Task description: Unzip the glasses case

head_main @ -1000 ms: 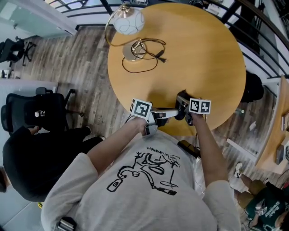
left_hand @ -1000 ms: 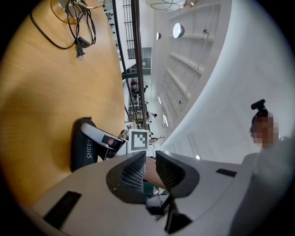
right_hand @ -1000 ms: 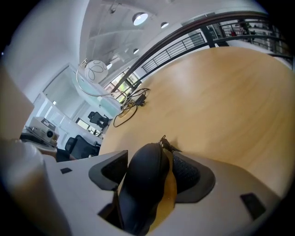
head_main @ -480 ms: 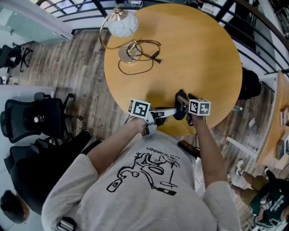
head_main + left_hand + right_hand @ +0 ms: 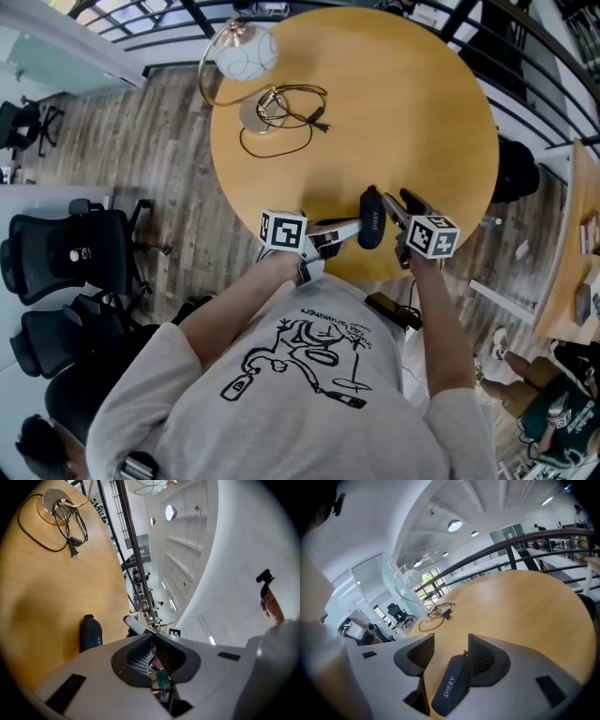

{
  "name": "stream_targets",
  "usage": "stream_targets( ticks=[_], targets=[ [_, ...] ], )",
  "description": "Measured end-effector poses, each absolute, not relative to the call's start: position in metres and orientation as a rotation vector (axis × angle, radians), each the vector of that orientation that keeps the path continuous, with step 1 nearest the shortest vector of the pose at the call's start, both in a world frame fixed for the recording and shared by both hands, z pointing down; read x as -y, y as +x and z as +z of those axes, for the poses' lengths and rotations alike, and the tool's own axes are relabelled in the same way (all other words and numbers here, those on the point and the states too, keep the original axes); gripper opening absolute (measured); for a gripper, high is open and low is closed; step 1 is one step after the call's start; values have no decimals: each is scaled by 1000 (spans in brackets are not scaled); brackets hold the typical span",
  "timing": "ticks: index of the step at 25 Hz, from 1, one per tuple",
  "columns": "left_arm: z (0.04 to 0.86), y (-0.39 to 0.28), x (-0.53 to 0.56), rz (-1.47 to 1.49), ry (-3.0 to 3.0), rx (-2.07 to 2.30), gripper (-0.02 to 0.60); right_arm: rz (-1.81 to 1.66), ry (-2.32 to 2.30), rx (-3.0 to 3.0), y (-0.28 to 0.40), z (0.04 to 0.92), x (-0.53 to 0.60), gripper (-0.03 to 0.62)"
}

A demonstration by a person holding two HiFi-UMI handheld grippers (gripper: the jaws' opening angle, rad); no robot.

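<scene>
The dark glasses case (image 5: 371, 218) lies near the front edge of the round wooden table (image 5: 422, 112). My left gripper (image 5: 354, 227) points level at the case's near end; its jaws are closing. In the left gripper view its tips (image 5: 151, 633) meet with nothing seen between them, and the case (image 5: 90, 632) lies to their left. My right gripper (image 5: 401, 204) is just right of the case, tilted down, its jaws wide and closing. In the right gripper view the case (image 5: 450, 686) shows between the jaws of the right gripper (image 5: 451, 639), against the right pad (image 5: 480, 658), with a gap to the left pad.
A globe lamp (image 5: 246, 52) with its base (image 5: 258, 112) and a looped cable (image 5: 281, 131) stands at the table's far left. Office chairs (image 5: 66, 258) stand on the wooden floor to the left. A railing runs behind the table. The table's edge is right under my hands.
The right gripper has lifted and drawn off to the right, so more of the case shows in the head view. The left gripper has stayed in place with a slight roll.
</scene>
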State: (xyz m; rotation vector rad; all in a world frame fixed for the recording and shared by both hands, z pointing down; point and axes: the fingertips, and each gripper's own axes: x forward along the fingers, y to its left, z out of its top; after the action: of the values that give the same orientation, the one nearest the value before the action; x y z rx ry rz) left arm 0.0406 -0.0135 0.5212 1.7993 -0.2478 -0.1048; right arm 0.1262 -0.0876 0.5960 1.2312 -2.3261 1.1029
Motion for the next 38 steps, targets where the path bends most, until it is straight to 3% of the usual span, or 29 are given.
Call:
stream_targets(
  ticks=[3, 7, 17, 38],
  targets=[
    [499, 40, 22, -152, 1863, 268, 21, 994, 1279, 2411, 124, 543, 85, 113],
    [471, 38, 32, -185, 1943, 316, 9, 888, 1356, 2459, 117, 487, 75, 38],
    [427, 43, 42, -226, 2045, 369, 9, 677, 1421, 2493, 89, 431, 41, 23],
    [438, 51, 30, -105, 2139, 487, 9, 636, 1411, 2468, 72, 438, 25, 21]
  ],
)
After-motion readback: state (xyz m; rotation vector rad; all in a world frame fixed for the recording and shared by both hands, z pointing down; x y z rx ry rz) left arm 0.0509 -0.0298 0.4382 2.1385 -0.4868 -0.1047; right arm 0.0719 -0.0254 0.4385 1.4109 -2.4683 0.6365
